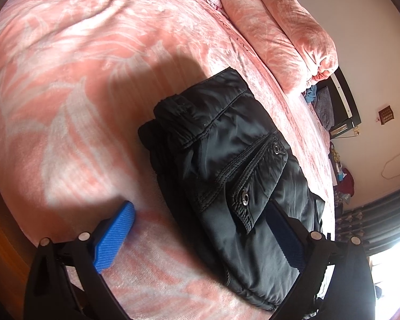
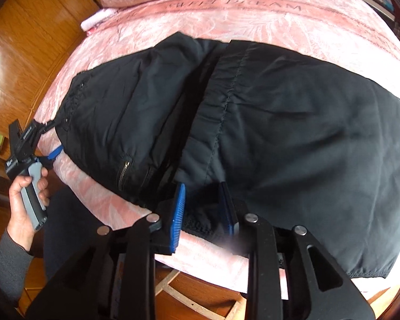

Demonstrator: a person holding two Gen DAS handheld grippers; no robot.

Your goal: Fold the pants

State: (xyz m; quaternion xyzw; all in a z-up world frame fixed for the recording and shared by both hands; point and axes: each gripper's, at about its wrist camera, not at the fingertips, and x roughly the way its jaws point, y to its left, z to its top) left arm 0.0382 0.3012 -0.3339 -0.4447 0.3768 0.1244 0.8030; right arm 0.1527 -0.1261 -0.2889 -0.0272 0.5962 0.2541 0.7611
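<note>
Black pants (image 2: 253, 122) lie spread across the pink bed, waistband gathered in the middle, a zip pocket toward the near edge. In the left wrist view the pants (image 1: 226, 165) show a flap pocket with snaps. My left gripper (image 1: 200, 224) is wide open, one blue finger (image 1: 114, 234) on the bedding, the other finger (image 1: 282, 237) over the pants' near end. It also shows in the right wrist view (image 2: 50, 144), held by a hand at the pants' left end. My right gripper (image 2: 205, 202) is partly open around the near edge of the fabric, not clamped.
The bed is covered by a pink patterned blanket (image 1: 80, 80). A folded pink quilt (image 1: 280, 34) lies at its head. A wooden wardrobe (image 2: 21, 40) stands left of the bed. Clutter, a curtain and a bright window (image 1: 386, 266) lie beyond the bed's far side.
</note>
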